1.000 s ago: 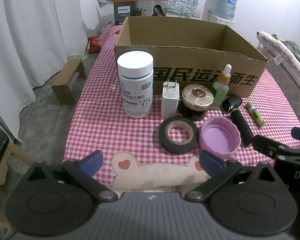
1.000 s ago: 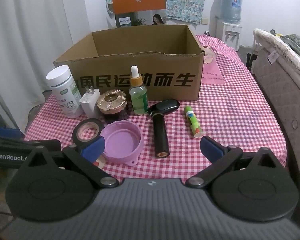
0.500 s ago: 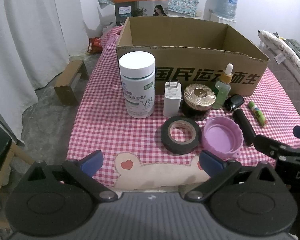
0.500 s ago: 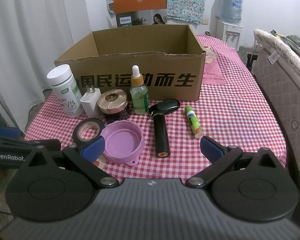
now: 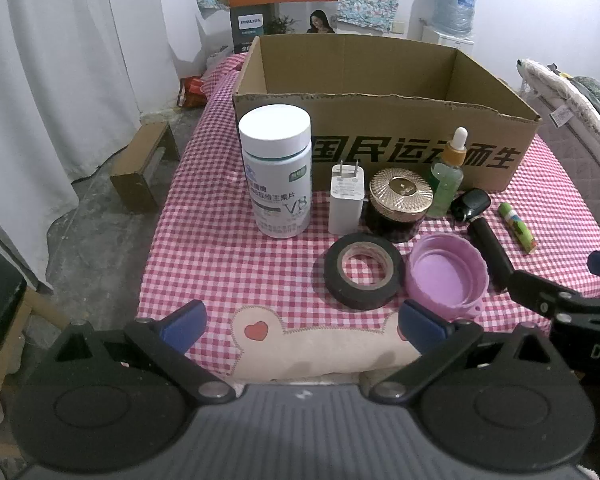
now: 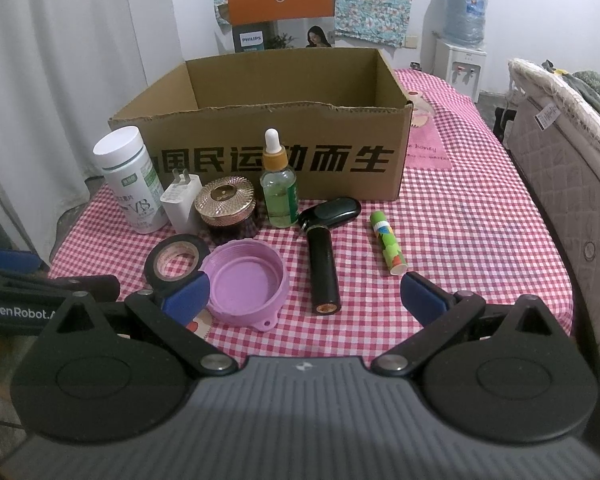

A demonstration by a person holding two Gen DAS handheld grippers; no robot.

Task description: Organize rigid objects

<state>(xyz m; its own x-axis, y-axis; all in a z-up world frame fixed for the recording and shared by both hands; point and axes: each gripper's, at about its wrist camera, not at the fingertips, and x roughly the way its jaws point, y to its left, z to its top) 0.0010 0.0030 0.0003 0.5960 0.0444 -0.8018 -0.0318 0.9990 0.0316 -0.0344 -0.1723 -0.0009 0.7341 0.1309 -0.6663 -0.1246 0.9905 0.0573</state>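
- The left gripper (image 5: 302, 322) hovered near the table's front edge with its blue-padded fingers (image 5: 183, 320) spread wide, nothing between them.
- The right gripper (image 6: 305, 294) hung likewise, fingers (image 6: 420, 297) wide apart and holding nothing.
- An open cardboard box (image 5: 384, 120) stood on the red-checked tablecloth (image 5: 220, 256); what it held could not be seen.
- Just in front of the box stood a white supplement bottle (image 5: 278, 172), a white charger plug (image 5: 346, 200), a dark jar with a gold lid (image 5: 400, 204) and a green dropper bottle (image 5: 448, 176), in a row from the box's left end toward its right.
- Nearer than that row, further from the box, lay a roll of black tape (image 5: 363, 270) and, just beside it, a purple lid (image 5: 446, 274), open side up.
- A black cylinder (image 6: 324, 268) lay in front of the box's right half, its far end touching a black oval object (image 6: 332, 212).
- A green glue stick (image 6: 388, 242) lay apart from the cylinder, in front of the box's right corner.
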